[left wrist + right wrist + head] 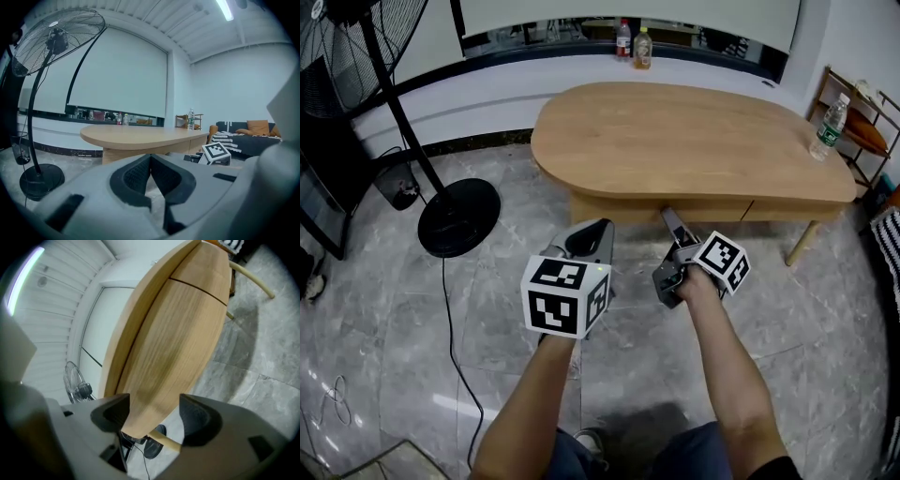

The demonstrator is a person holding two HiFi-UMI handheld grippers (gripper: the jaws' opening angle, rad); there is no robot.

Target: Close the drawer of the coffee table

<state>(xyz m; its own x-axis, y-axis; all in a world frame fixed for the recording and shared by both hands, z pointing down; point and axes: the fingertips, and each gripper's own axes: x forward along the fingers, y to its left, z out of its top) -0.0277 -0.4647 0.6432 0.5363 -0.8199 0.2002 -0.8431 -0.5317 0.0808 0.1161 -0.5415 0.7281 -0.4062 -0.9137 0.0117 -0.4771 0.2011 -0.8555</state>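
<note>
The coffee table [694, 141] has a rounded wooden top, with drawer fronts [619, 208] under its near edge. My right gripper [668, 217] points level at that front, its tip right at the wood. In the right gripper view the picture is rolled: the drawer front [173, 343] runs between the open jaws of the right gripper [154, 416], close to one pad [112, 411] and apart from the other. How far out the drawer stands I cannot tell. My left gripper [592, 230] hangs short of the table, its pads [140, 173] meeting at the tip, nothing in them.
A standing fan's black base [457, 217] and its cable [455, 347] lie on the tiled floor to the left. A water bottle [829, 127] stands on the table's right end. Two bottles [633, 42] sit on the window ledge. A rack [862, 131] stands right.
</note>
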